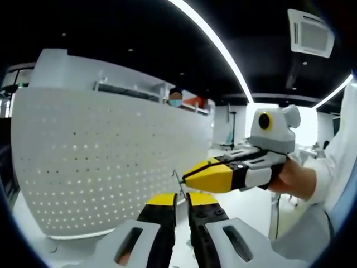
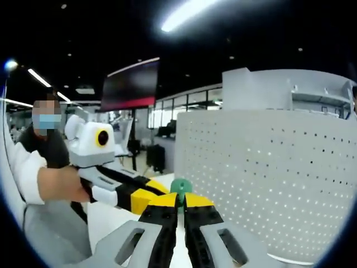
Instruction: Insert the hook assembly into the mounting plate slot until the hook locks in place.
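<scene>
The pegboard [image 1: 106, 162] is the largest thing in sight: a white perforated panel standing upright on the white table [image 1: 245, 204], dotted with rows of small holes. In the left gripper view it spreads across the left and centre; in the right gripper view the same pegboard [image 2: 268, 178] stands to the right of the gripper.

Behind the board runs a white partition [image 1: 122, 78] with a shelf, under a dark ceiling with a long strip light [image 1: 215, 44] and an air vent [image 1: 311, 32]. In the right gripper view a dark screen [image 2: 131, 85] hangs in the background.

A person [image 2: 39, 162] in white sleeves stands at the left of the right gripper view.

The left gripper [image 1: 181, 200] rises from the bottom of its own view, its yellow-tipped black jaws nearly together with only a thin slit between them; nothing can be seen held there. It also enters the right gripper view from the left [image 2: 148, 196], carried by the person's hand [image 2: 61, 184].

The right gripper [image 2: 179, 199] has its jaws pinched on the hook [image 2: 181, 186], whose green rounded head pokes out above the yellow tips, close to the pegboard but not touching it. In the left gripper view this gripper [image 1: 187, 177] comes in from the right, with a thin wire of the hook [image 1: 178, 180] showing at its tip, just beside the board's lower edge.
</scene>
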Action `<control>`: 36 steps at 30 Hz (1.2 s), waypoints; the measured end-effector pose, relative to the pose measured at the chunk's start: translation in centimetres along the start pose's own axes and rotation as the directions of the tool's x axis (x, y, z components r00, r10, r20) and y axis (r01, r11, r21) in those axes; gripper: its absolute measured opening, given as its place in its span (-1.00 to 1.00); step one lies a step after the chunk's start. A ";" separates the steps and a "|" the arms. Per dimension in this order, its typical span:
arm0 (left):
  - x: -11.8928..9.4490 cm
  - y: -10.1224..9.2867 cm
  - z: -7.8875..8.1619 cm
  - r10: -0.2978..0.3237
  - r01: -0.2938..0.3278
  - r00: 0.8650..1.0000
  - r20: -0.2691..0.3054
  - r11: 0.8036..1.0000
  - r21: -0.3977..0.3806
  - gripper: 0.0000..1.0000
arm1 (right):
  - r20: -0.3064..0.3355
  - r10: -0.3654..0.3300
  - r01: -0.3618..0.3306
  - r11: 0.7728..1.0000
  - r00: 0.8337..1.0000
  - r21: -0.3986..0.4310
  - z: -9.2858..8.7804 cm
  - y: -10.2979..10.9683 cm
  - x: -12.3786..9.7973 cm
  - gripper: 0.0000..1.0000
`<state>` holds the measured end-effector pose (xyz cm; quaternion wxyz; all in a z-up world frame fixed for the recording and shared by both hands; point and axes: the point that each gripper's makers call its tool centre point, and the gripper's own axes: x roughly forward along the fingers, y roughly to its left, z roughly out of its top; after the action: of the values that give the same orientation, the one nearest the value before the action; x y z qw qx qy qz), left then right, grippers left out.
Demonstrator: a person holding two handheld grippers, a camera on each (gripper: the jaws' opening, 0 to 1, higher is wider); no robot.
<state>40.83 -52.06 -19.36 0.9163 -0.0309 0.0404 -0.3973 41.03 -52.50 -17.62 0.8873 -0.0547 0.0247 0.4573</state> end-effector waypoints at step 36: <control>-0.3 0.2 0.4 0.030 -0.032 0.999 0.016 0.990 0.137 -0.94 | -0.013 -0.022 0.022 1.000 1.000 -0.011 -0.3 0.1 0.1 -0.99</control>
<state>40.84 -51.69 -18.97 0.9225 0.0302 0.0069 -0.3847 41.01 -52.38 -17.92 0.8919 -0.0629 0.0273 0.4471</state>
